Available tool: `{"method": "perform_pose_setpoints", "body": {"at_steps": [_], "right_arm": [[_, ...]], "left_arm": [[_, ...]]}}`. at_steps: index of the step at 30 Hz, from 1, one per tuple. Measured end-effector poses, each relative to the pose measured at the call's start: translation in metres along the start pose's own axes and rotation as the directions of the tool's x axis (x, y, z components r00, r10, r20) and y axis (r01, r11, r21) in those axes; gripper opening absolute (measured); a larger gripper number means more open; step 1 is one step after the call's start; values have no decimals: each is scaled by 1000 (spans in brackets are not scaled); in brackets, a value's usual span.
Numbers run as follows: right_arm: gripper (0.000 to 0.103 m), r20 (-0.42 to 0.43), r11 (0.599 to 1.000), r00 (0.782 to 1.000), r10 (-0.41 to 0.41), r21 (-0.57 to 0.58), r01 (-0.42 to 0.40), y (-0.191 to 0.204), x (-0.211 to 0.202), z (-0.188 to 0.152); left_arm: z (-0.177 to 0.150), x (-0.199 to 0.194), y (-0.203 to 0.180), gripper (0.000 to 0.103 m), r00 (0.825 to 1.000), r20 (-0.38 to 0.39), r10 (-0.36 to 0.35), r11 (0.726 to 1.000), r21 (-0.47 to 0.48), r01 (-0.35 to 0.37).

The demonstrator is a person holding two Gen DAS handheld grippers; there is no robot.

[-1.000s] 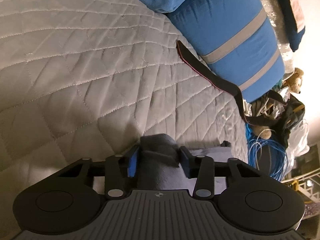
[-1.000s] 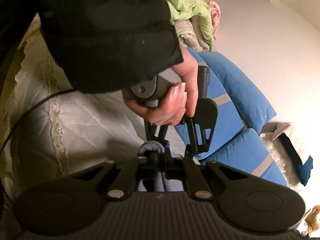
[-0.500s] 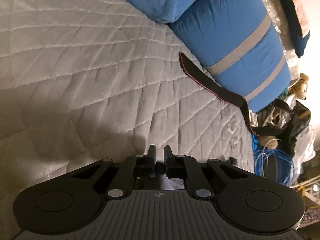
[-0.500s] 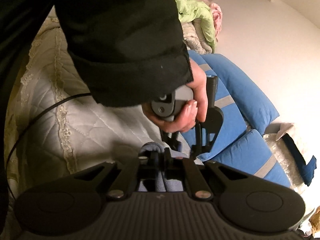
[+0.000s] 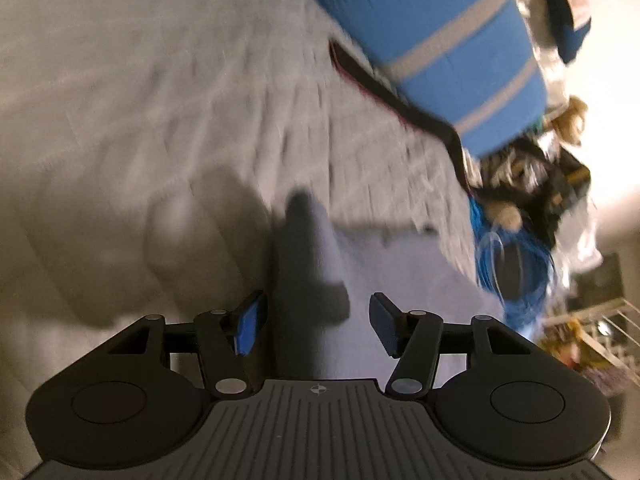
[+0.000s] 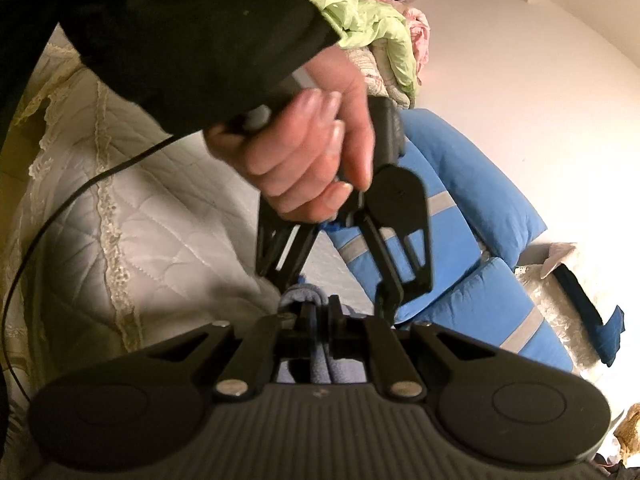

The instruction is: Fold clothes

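Observation:
A grey-blue garment (image 5: 400, 272) lies on the white quilted bed (image 5: 140, 120). One ridge of it (image 5: 308, 256) rises between the blue pads of my left gripper (image 5: 316, 324). Those jaws are opening; the right pad stands clear of the cloth and the left pad is close beside it. The left wrist view is blurred by motion. My right gripper (image 6: 318, 312) is shut on a bunched fold of the same garment (image 6: 300, 294). Just beyond it, a hand (image 6: 312, 168) in a black sleeve holds the left gripper (image 6: 332, 290) pointing down at the cloth.
Blue pillows with grey stripes (image 5: 440, 40) lie along the bed's far side, a black strap (image 5: 400, 104) beside them. A blue cable coil (image 5: 512, 264) and clutter sit off the right edge. Green and pink clothes (image 6: 372, 28) are heaped by the wall. A black cable (image 6: 60, 216) crosses the quilt.
The left gripper, which held a cloth fold and then showed shut jaws with no cloth between them, now stands open around a cloth ridge. Its hand rose in the right wrist view. The right gripper keeps its grip.

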State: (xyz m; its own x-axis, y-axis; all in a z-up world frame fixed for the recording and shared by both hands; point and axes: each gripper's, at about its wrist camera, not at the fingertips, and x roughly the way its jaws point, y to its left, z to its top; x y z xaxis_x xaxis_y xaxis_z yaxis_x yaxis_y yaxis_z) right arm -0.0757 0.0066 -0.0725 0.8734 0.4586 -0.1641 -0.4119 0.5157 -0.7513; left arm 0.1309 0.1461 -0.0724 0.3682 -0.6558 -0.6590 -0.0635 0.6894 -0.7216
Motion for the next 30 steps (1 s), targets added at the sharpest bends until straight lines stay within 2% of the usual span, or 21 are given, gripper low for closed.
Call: {"method": "perform_pose_setpoints", "body": {"at_steps": [1,3,4,5,6,7,9,10,11,12,13,16,21,28,30], "right_arm": [[6,0,1000,1000,-1,-1,1,1,0,0],[6,1,1000,1000,0,-4,0,2,-1,-1],[6,3,1000,1000,-2,-9,2,3,-1,-1],[6,5,1000,1000,-4,-12,4,3,-1,-1],[8,5,1000,1000,-6,-14,6,3,-2,-1],[15,6,1000,1000,-7,-15,8,4,-2,-1],[33,11,1000,1000,-2,-18,2,4,-4,-1],[46,14,1000,1000,-3,-21,3,5,-6,-1],[53,21,1000,1000,0,-20,1,5,-8,-1],[67,29,1000,1000,4,-16,-3,4,-11,-2],[77,35,1000,999,7,-10,-7,2,-14,-3],[84,37,999,999,26,24,-26,-6,-22,-9],[89,0,990,999,36,135,-35,-31,-34,-28],[97,-58,952,997,53,306,-32,-73,-44,-59],[98,-82,944,995,51,328,-21,-82,-44,-67]], "left_arm": [[-2,4,3,53,1000,-16,-8,1000,-7,8],[-3,11,11,38,999,-38,-33,999,-33,32],[-3,14,15,21,997,-55,-57,997,-56,54],[-3,16,20,15,994,-70,-87,993,-92,80],[-2,17,24,12,991,-78,-108,988,-118,98],[-1,17,27,10,989,-84,-120,985,-134,108],[0,15,26,10,992,-79,-99,989,-115,89],[0,13,24,9,994,-74,-82,992,-98,74],[0,12,23,9,995,-69,-69,994,-84,63],[-1,11,22,9,996,-62,-59,996,-72,55],[-1,9,22,9,997,-57,-53,996,-70,49],[2,2,25,9,998,-47,-42,997,-61,39],[7,-19,41,9,1000,-11,-20,997,-73,19],[8,-61,61,9,999,39,-2,998,-70,5],[9,-76,74,9,998,63,16,995,-96,-9]]}}
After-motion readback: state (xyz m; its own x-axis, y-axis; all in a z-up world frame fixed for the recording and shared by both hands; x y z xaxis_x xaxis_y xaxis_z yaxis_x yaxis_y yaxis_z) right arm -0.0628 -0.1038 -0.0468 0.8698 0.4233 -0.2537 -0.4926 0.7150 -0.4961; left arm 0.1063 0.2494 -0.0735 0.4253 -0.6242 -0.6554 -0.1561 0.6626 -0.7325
